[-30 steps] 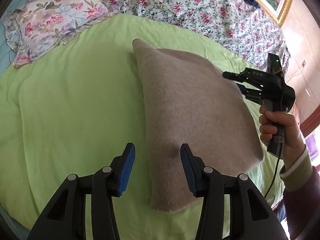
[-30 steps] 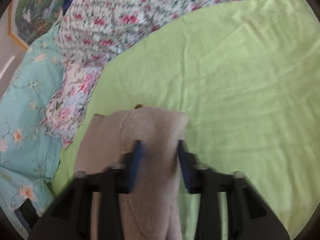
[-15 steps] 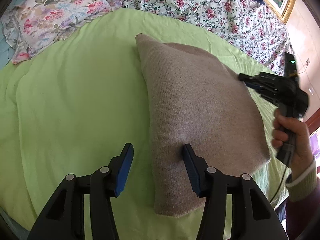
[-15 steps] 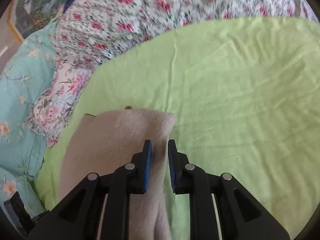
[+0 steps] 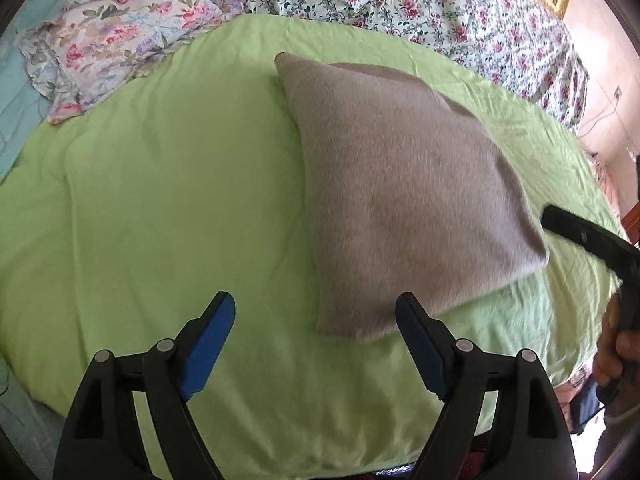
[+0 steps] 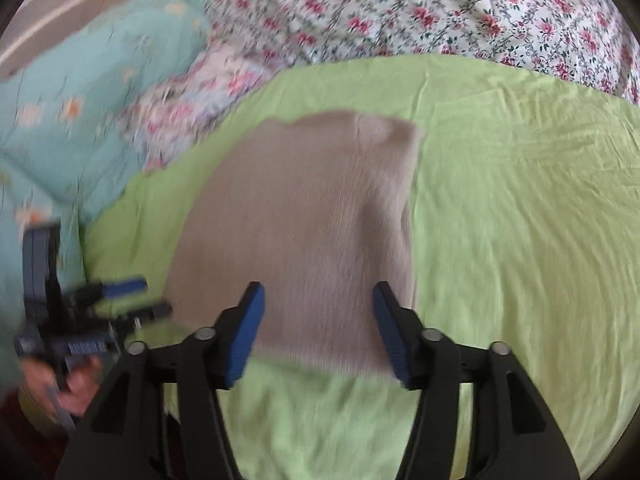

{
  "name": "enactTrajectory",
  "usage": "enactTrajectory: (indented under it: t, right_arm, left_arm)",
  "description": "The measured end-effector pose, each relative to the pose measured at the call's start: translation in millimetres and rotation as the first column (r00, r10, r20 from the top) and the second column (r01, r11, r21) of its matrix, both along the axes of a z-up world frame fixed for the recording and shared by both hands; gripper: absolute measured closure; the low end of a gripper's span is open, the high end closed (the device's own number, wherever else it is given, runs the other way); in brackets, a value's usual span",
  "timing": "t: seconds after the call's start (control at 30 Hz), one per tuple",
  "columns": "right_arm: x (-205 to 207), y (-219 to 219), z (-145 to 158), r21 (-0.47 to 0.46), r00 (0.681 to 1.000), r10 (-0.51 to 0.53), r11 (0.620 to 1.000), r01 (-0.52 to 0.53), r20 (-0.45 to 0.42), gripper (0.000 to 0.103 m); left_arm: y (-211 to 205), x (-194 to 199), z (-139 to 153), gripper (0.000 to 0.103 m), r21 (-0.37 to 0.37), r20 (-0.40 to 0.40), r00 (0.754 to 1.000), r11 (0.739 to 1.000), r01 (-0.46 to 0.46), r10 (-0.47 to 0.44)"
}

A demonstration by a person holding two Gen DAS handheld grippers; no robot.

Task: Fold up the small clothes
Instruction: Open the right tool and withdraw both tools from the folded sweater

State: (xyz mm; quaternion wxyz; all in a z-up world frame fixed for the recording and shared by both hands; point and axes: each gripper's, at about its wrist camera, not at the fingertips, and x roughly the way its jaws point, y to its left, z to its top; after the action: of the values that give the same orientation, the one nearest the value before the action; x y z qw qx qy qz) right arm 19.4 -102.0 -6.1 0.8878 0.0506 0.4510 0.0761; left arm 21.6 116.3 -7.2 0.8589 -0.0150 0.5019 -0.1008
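Note:
A folded beige knit garment lies flat on the lime-green sheet. My left gripper hovers at its near corner with jaws opening wide; the pads touch nothing. In the right wrist view the same garment spreads ahead of my right gripper, whose jaws are opening above its near edge, free of the cloth. The left gripper appears there at the lower left, held by a hand. Part of the right gripper's dark body and its hand show at the right edge of the left wrist view.
A floral quilt runs along the far side of the bed. A flowered pillow and a turquoise cover lie at the far left. The green sheet's near edge drops off below my left gripper.
The right gripper let go of the garment, pulled back toward the near side and opened. The left gripper drew back off the garment's near edge and spread wider. The garment now lies flat.

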Motion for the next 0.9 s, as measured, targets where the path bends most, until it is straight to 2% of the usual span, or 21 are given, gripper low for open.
enactTrajectory:
  t: [0.13, 0.3, 0.4, 0.47, 0.5, 0.57, 0.7, 0.9]
  right_arm:
    - [-26, 0, -8, -0.031, 0.999, 0.012, 0.999, -0.014, -0.045, 0.028]
    - [-54, -8, 0, -0.029, 0.998, 0.009, 1.0, -0.011, -0.069, 0.022]
    - [-67, -9, 15, -0.034, 0.999, 0.012, 0.999, -0.013, -0.041, 0.012]
    - [-73, -9, 28, -0.042, 1.0, 0.012, 0.999, -0.013, -0.015, 0.006]
    - [-74, -9, 31, -0.047, 1.0, 0.012, 0.999, -0.013, -0.006, 0.002]
    - [-75, -7, 33, -0.058, 1.0, 0.018, 0.998, -0.018, 0.006, 0.001]
    - [-65, -5, 21, -0.066, 1.0, 0.012, 0.998, -0.013, -0.015, 0.001]
    - [-47, 5, 0, -0.076, 0.999, 0.024, 0.997, -0.026, -0.025, 0.001]
  left_arm:
    - [6, -14, -1, 0.018, 0.027, -0.012, 1.0, 1.0, -0.006, 0.007]
    - [2, -38, 15, 0.018, 0.15, 0.023, 1.0, 0.989, 0.016, -0.02]
    - [0, -51, 35, 0.013, 0.153, 0.053, 0.997, 0.987, 0.046, -0.054]
    - [-1, -58, 48, 0.001, 0.147, 0.083, 0.994, 0.988, 0.053, -0.066]
    - [-2, -60, 54, 0.001, 0.144, 0.093, 0.993, 0.988, 0.054, -0.068]
    - [-6, -61, 59, 0.0, 0.14, 0.12, 0.99, 0.988, 0.058, -0.075]
    - [-15, -55, 44, 0.0, 0.18, 0.102, 0.993, 0.983, 0.04, -0.06]
    - [-16, -32, 19, 0.0, 0.201, 0.063, 0.997, 0.979, 0.026, -0.039]
